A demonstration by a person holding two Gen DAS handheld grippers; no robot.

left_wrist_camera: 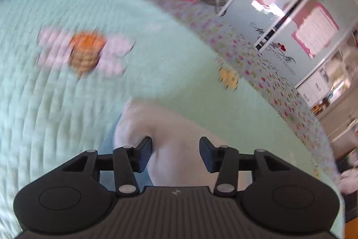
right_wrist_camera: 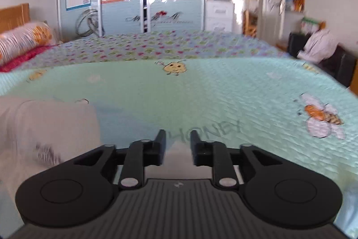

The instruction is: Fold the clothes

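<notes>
Mint quilt [right_wrist_camera: 201, 91] bears white garment [right_wrist_camera: 44, 127] | left gripper [left_wrist_camera: 175, 153] apart | right gripper [right_wrist_camera: 177, 147] apart

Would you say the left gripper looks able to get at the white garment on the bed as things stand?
Probably yes. The left gripper is open, and the white garment lies on the green quilt right ahead of its fingers, with nothing in between. The picture is blurred, so contact is unclear.
</notes>
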